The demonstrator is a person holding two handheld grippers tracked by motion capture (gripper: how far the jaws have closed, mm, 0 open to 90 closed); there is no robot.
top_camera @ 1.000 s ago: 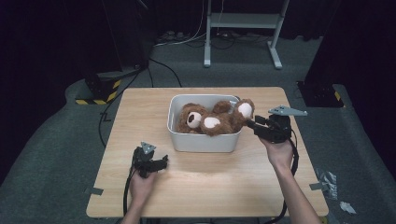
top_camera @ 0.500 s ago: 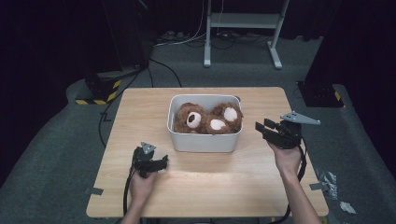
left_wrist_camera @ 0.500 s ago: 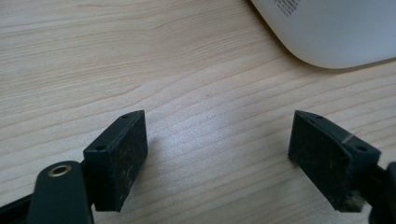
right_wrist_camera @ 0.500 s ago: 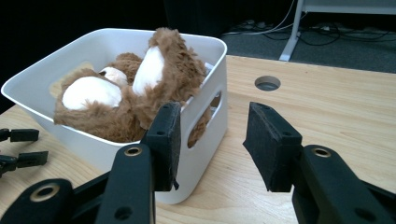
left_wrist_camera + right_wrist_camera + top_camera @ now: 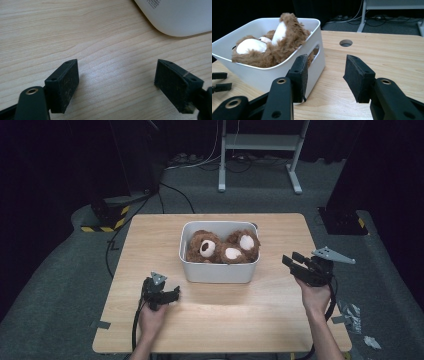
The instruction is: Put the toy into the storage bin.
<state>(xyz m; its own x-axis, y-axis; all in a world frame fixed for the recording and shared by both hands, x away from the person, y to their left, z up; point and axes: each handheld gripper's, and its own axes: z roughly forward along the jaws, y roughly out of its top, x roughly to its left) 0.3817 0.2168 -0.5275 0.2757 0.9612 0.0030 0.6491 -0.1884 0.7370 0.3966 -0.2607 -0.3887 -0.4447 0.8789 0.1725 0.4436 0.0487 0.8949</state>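
Plush toy [image 5: 222, 247] lies in white bin [image 5: 220, 270] on counter [image 5: 250, 305]; right gripper [image 5: 295, 263], fingers spread and opening, empty; left gripper [image 5: 172, 295] fingers spread.

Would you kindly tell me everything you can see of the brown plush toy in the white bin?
The plush toy is shaggy brown fur with cream-white patches, three of them facing up in the high view. It lies crumpled inside the white bin, filling most of it, with one furry part and a white patch rising above the rim in the right gripper view. It rests against the bin's walls. Neither hand-held gripper touches it. Its face cannot be made out.
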